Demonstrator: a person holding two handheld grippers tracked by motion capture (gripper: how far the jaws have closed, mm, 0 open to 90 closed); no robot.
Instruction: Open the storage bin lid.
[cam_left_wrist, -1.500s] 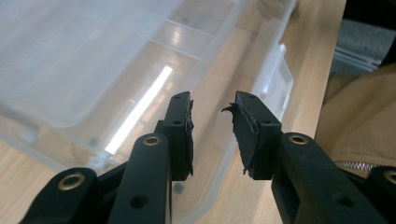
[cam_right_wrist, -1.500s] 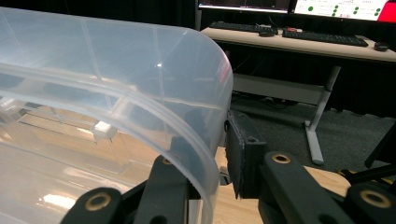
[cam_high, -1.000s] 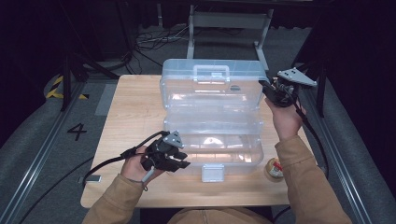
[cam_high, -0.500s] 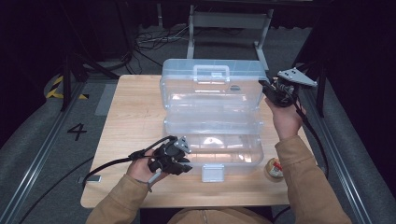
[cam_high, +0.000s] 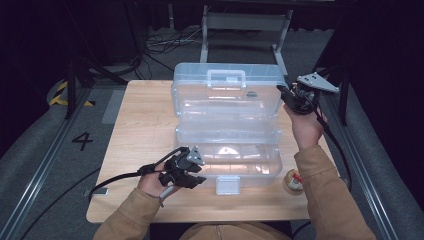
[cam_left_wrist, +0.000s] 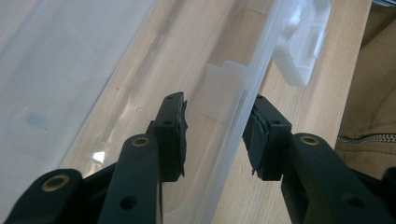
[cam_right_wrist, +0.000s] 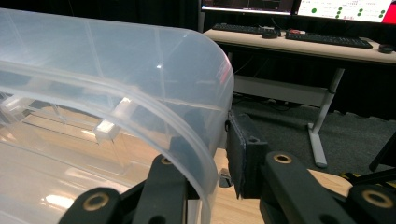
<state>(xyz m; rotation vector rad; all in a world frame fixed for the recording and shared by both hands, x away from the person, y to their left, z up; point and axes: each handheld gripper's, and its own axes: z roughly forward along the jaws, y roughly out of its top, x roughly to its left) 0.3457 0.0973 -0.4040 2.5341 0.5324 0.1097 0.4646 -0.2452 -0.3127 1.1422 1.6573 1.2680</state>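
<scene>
A clear plastic box lies open on the wooden table (cam_high: 145, 125), its base (cam_high: 227, 150) in front and its lid (cam_high: 225, 95) standing upright behind. My left gripper (cam_high: 196, 178) is at the base's front left corner. In the left gripper view its jaws (cam_left_wrist: 217, 126) straddle the base's front wall (cam_left_wrist: 236, 135); they have just been opening, and the inner pad stands apart from the wall. My right gripper (cam_high: 281, 93) is at the lid's right end. In the right gripper view it (cam_right_wrist: 212, 154) is shut on the lid's curved corner wall (cam_right_wrist: 116, 70).
The box's white latch (cam_high: 229, 185) hangs at the front middle and appears again as the latch (cam_left_wrist: 303, 42) beyond my left jaws. A small round object (cam_high: 292, 181) lies at the table's front right. A metal stand (cam_high: 245, 22) rises behind the table.
My left hand has shifted slightly toward the table's near edge at the base's front left corner. The right hand and the upright lid have stayed put.
</scene>
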